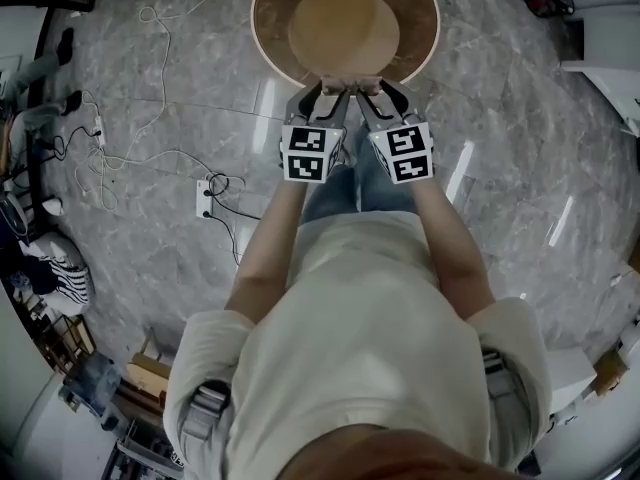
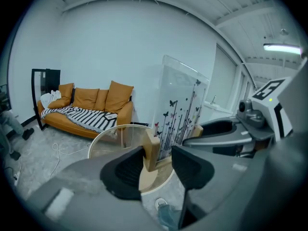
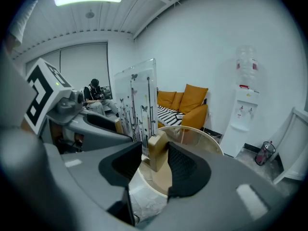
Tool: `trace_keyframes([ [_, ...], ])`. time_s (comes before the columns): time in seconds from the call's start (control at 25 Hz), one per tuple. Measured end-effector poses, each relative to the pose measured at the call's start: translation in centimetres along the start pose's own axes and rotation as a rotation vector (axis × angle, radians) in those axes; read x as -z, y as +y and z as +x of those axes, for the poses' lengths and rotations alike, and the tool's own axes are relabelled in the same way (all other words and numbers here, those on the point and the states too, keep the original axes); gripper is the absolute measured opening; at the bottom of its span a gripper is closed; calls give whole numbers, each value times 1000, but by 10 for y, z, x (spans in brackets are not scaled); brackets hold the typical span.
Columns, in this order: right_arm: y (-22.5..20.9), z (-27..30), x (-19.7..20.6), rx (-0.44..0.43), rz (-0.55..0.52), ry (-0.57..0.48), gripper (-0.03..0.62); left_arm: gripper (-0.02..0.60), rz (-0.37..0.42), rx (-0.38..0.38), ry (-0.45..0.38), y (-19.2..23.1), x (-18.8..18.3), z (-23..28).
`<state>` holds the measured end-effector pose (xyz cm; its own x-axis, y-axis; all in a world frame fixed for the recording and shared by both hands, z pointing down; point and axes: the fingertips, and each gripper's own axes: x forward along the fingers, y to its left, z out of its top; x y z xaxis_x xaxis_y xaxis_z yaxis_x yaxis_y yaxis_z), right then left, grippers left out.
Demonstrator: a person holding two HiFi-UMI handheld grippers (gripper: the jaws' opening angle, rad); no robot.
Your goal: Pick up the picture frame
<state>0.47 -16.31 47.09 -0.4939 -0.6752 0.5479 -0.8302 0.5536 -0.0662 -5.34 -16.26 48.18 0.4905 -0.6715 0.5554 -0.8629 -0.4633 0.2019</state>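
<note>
**A:** What fills most of the head view?

**B:** Grey marbled floor [image 1: 520, 168]. A round table [image 1: 272, 28] sits at 12 o'clock, glass-topped with a wooden disc beneath. A person's torso takes up 6 o'clock, with both arms stretched towards the table. In the left gripper view an orange sofa [image 2: 86, 107] stands against the wall at 9 o'clock.

**A:** And the picture frame?

**B:** The picture frame [image 2: 180, 105] is upright at the table's near rim, at 6 o'clock on the tabletop. It is a clear panel printed with dark stems and butterflies, with a wooden foot block at each lower end. I cannot tell whether it rests on the glass.

**A:** The left gripper?

**B:** The left gripper [image 2: 157, 160] has its jaws released, one on either side of the left block [image 2: 152, 148]. The block lies against the 9 o'clock pad, with a clear gap to the 3 o'clock pad.

**A:** The right gripper?

**B:** The right gripper [image 3: 155, 153] is also released, straddling the right block [image 3: 157, 146]. That block sits against the 3 o'clock pad, with a thin slit at 9 o'clock.

**A:** Anything smaller?

**B:** A white power strip [image 1: 204, 198] with cables lies on the floor at 9 o'clock in the head view.
</note>
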Motion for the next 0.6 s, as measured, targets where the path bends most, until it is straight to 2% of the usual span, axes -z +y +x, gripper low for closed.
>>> trace_keyframes([
  [0.6, 29, -54, -54, 9, -43, -103, 169, 184, 58, -32, -71, -18, -47, -66],
])
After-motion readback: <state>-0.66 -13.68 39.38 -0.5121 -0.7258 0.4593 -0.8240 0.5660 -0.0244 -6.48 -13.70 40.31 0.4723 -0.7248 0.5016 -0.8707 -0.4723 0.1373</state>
